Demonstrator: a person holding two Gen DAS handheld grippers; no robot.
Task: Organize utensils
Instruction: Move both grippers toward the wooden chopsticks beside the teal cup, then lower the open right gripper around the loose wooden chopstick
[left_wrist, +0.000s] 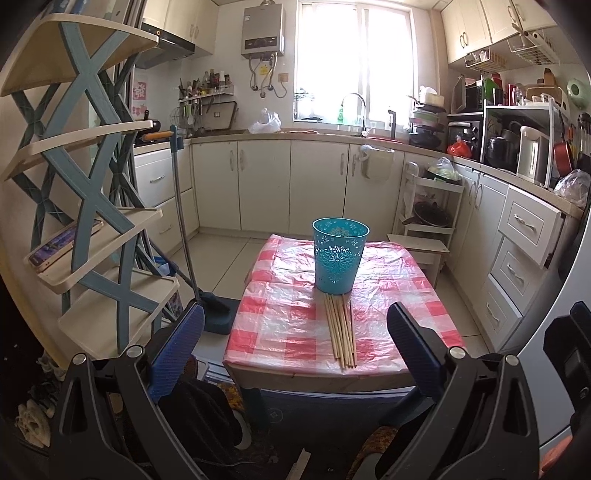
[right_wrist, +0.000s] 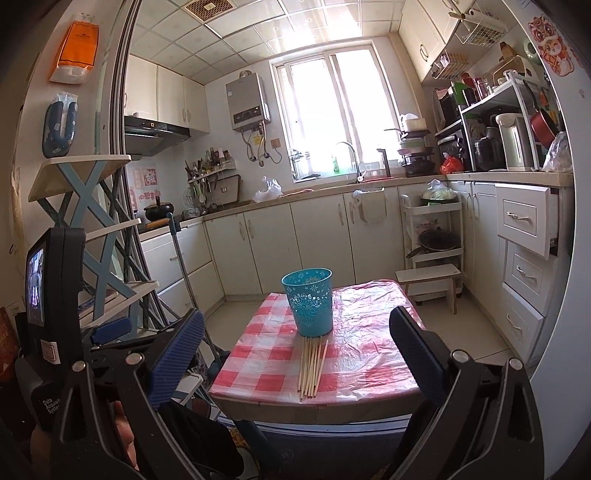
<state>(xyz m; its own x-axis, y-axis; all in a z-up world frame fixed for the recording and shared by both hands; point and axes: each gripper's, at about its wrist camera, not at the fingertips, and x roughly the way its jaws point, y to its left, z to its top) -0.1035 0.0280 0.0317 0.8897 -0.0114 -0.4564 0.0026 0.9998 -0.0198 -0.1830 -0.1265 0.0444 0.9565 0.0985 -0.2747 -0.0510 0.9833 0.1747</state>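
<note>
Left gripper (left_wrist: 295, 325) and right gripper (right_wrist: 295, 328) hang with jaws spread wide, holding nothing, short of the worktop (left_wrist: 280, 332); chopsticks (left_wrist: 341, 332) lie bundled near its front edge, tips touching the upright teal cup (left_wrist: 340, 254) behind them

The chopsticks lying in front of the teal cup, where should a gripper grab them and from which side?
Probably the near ends of the chopsticks, coming from above at the table's front edge. They lie flat in a loose bundle pointing away from the camera, far tips against the teal cup, so the cup crowds that end. Close across the bundle's width, not along it.
</note>
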